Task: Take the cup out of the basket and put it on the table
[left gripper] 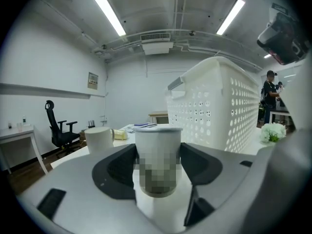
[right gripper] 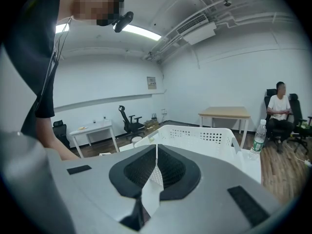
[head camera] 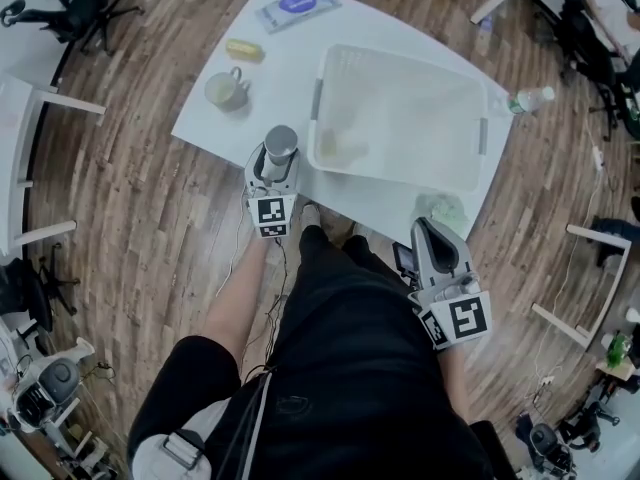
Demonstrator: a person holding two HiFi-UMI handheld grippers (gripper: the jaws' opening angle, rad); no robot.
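A white cup with a grey rim (head camera: 281, 140) (left gripper: 157, 145) stands upright between the jaws of my left gripper (head camera: 277, 166) (left gripper: 157, 172), which press on its two sides. It is over the near left edge of the white table (head camera: 280, 78); whether its base touches the top is hidden. The white perforated basket (head camera: 400, 118) (left gripper: 219, 106) (right gripper: 195, 136) stands just right of it. My right gripper (head camera: 426, 230) (right gripper: 156, 152) hangs at the table's near right corner, jaws together with nothing in them.
A mug (head camera: 226, 90) (left gripper: 99, 139), a yellow object (head camera: 245, 50) and a pack of wipes (head camera: 297, 6) lie on the table's left part. A white-green bunch (head camera: 441, 211) sits by the right gripper. A bottle (head camera: 533, 98) stands past the basket. A person (right gripper: 280, 106) sits beyond.
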